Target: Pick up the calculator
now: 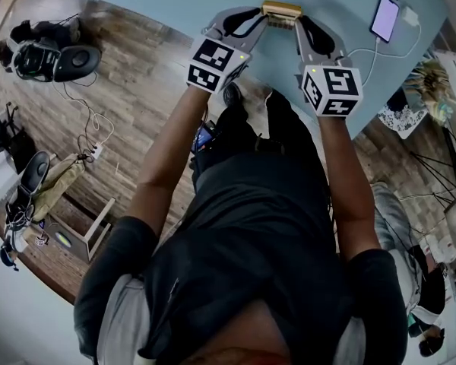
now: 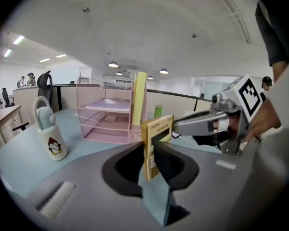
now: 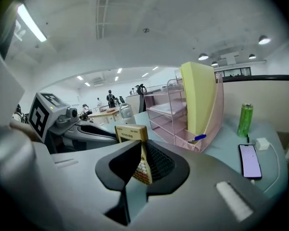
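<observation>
Right hand-held gripper [image 3: 138, 165] jaws clamp a yellow calculator [image 3: 132, 134], which stands on edge, keys facing right. Left hand-held gripper [image 3: 106, 134] comes in from the left and meets the calculator's far side. Behind, on the light blue desk [image 3: 221, 141]: pink file tray [image 3: 171, 112] with an upright yellow folder [image 3: 200, 97] and a blue pen [image 3: 199, 138]. Green can [image 3: 245, 119] to the right. Lit phone [image 3: 250, 161] lies flat near a white charger [image 3: 262, 143].
</observation>
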`<state>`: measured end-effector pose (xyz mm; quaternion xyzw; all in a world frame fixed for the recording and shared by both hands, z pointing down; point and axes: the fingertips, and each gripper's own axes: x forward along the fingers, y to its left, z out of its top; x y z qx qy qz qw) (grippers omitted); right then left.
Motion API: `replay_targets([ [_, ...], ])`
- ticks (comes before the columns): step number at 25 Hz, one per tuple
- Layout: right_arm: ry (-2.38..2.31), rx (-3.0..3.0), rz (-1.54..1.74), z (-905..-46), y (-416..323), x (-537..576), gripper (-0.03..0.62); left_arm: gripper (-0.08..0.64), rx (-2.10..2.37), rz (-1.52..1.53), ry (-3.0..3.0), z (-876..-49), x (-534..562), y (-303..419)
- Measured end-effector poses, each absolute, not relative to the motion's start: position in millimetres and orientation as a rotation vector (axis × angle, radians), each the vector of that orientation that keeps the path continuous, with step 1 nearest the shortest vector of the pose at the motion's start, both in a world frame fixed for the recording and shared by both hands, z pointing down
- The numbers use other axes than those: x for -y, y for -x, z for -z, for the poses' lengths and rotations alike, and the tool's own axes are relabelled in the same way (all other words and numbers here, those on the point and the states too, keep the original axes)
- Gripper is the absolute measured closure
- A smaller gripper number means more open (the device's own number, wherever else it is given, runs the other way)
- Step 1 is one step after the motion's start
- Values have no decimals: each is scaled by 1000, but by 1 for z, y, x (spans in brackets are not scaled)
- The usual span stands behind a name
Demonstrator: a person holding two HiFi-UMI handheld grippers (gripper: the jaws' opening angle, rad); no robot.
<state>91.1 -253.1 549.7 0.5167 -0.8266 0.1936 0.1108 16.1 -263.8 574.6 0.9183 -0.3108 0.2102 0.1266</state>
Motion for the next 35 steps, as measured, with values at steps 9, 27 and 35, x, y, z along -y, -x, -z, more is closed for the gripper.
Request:
replay_targets([
  [9,-1561,2489,-480,-488,-73,251,555,436,922,-535,-2790,-510,259,2],
  [27,-1628,2572,-252,-375,-45,241,571,434,988,-416,-3030,-392,243,30],
  [35,-1672,2575,-148,-334,-40,223,571,434,973,-342,-3124,-351,220,35],
])
